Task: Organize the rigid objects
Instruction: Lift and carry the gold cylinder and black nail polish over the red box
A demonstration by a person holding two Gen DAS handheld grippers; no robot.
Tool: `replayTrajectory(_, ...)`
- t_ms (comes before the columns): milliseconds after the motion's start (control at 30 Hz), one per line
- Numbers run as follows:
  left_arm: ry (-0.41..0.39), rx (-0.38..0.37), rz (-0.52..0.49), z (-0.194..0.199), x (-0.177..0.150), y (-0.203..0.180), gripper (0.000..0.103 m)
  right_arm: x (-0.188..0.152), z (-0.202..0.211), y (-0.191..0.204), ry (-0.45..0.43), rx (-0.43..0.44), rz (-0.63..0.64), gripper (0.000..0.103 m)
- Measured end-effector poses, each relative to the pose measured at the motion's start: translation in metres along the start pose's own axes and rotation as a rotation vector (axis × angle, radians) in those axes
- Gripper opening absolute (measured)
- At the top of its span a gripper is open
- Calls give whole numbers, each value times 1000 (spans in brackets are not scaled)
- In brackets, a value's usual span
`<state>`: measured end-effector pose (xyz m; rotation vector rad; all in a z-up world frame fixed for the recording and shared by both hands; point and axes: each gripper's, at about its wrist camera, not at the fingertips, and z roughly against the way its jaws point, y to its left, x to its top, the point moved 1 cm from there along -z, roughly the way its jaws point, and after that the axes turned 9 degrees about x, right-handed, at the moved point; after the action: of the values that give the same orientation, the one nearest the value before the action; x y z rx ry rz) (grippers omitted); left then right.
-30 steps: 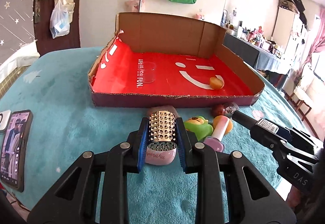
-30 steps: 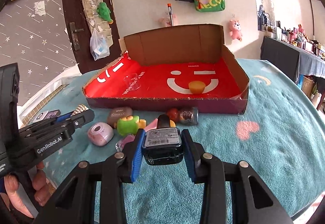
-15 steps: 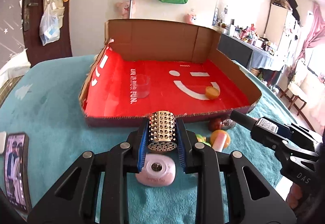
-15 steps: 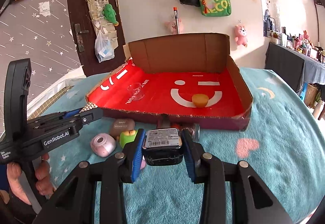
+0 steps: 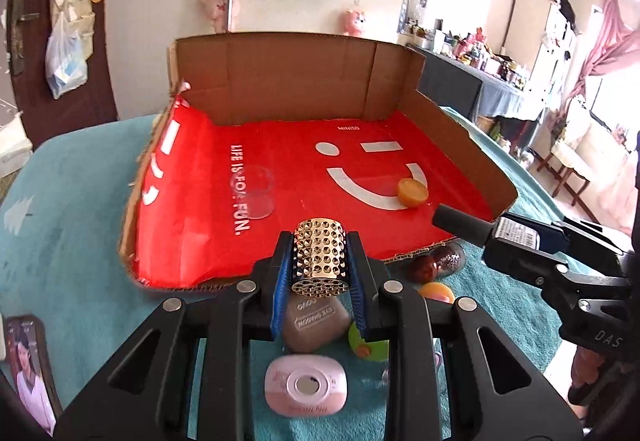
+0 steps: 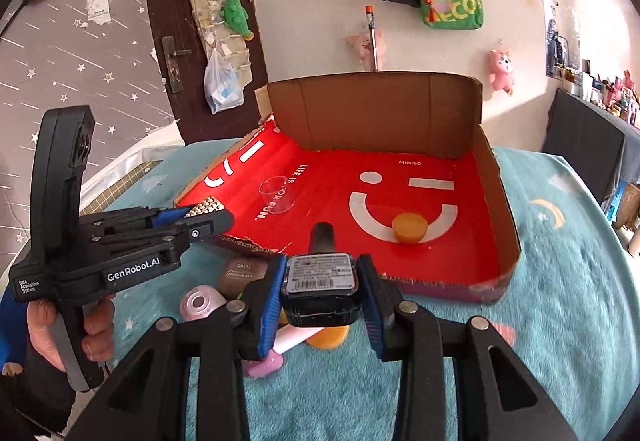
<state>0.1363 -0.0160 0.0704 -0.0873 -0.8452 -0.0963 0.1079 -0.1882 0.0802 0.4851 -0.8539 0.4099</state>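
In the left wrist view, the left gripper pinches a gold studded cylinder between its blue pads, held off the teal tablecloth and just above the near edge of the cardboard box, a fair sign that the cylinder is bound for the red floor inside. A clear glass cup and an orange puck already sit well apart on that floor, so there is free room between them. Under the gripper lie the things not yet sorted: a brown pebble-shaped case, a pink compact, a green toy and a dark red glittery bottle just outside the box wall. In the right wrist view, the right gripper clamps a dark bottle by its body, label upward and black cap pointing toward the box, hovering over the pile of loose items near the front wall; gripping the wide body rather than the cap probably keeps it from swivelling. A hand at the left edge holds the other gripper's handle. Both items look ready to go over the low front wall
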Motion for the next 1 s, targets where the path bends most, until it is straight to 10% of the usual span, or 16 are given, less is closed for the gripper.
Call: replayTrajectory(1000, 195, 45, -8, -105, 20, 16, 24, 22, -93, -69, 184, -4, -144, 38)
